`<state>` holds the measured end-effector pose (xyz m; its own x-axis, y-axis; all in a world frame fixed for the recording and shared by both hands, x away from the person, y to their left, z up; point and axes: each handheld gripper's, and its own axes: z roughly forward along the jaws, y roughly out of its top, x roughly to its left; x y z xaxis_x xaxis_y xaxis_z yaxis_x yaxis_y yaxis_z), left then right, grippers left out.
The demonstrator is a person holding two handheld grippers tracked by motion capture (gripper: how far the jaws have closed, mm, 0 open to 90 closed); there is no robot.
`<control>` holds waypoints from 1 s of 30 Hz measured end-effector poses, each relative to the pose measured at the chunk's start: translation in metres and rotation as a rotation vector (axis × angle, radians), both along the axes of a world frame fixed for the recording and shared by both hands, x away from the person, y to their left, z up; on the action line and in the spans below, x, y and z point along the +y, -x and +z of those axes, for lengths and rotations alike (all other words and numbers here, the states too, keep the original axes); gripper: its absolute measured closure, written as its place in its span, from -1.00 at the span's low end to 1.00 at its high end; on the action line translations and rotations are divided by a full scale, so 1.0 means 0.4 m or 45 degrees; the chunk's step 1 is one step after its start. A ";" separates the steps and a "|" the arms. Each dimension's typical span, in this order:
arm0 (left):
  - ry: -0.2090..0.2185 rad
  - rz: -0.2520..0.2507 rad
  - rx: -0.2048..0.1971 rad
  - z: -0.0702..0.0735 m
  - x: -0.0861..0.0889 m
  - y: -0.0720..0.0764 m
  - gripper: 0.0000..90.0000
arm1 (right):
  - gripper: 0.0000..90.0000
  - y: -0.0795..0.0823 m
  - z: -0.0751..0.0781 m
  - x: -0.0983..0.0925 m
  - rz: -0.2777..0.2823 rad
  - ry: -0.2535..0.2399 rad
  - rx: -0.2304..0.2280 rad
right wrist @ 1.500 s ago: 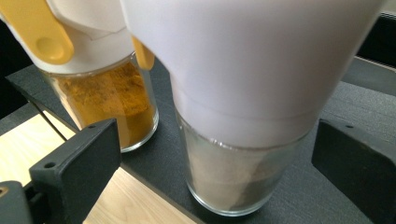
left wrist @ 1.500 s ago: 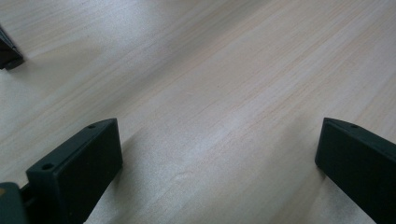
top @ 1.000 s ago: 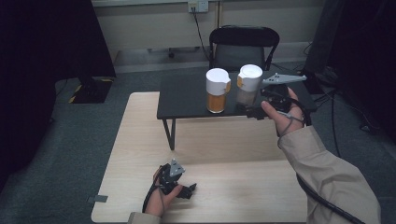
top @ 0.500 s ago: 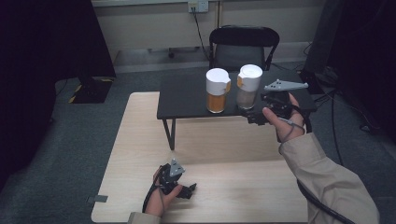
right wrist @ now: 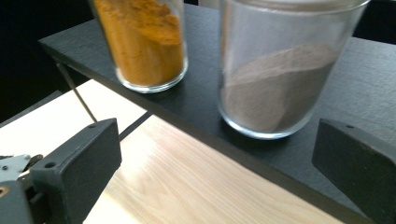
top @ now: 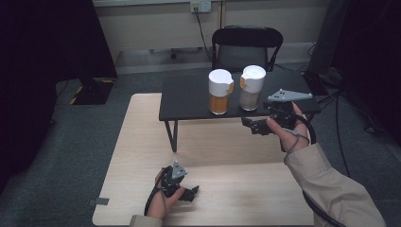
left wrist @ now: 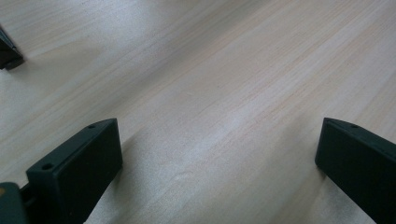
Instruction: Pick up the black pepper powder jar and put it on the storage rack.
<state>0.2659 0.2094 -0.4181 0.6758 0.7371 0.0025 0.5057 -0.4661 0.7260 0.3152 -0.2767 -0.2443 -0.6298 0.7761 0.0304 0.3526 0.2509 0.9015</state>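
Two white-lidded glass jars stand on a small black table (top: 189, 101): one with orange powder (top: 220, 92) (right wrist: 144, 42) and one with grey-brown powder (top: 250, 89) (right wrist: 280, 79). My right gripper (top: 250, 126) (right wrist: 219, 172) hovers open just in front of the black table's near edge, jaws pointed at the grey-brown jar and apart from it. My left gripper (top: 193, 194) (left wrist: 219, 168) rests low on the light wooden table (top: 227, 198) near its front edge, open, with bare wood between its jaws.
A black chair (top: 246, 45) stands behind the black table. The black table's thin legs (top: 171, 135) rest on the wooden table. Cables (top: 340, 123) trail on the grey floor at right. A dark curtain (top: 42, 71) hangs at left.
My right gripper has drawn back toward me and slightly down from the jars. The left gripper has stayed put.
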 end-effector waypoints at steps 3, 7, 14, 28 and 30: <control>0.000 0.000 0.000 0.000 0.000 0.000 -1.00 | -0.99 0.008 -0.008 0.000 0.016 -0.004 -0.005; 0.000 0.000 0.000 0.000 0.000 0.000 -1.00 | -0.99 0.016 -0.020 -0.002 0.029 -0.009 0.003; 0.000 0.000 0.000 0.000 0.000 0.000 -1.00 | -0.99 0.031 -0.046 -0.006 0.048 -0.024 0.005; -0.001 -0.001 0.000 0.000 0.000 0.000 -1.00 | -0.99 0.043 -0.124 -0.010 0.096 -0.042 0.031; -0.001 -0.001 0.000 0.000 0.000 0.000 -1.00 | -0.99 0.043 -0.138 -0.011 0.107 -0.048 0.038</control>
<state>0.2660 0.2094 -0.4180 0.6762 0.7367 0.0032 0.5053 -0.4670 0.7257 0.2979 -0.2810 -0.2995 -0.6909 0.7187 0.0785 0.3590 0.2468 0.9001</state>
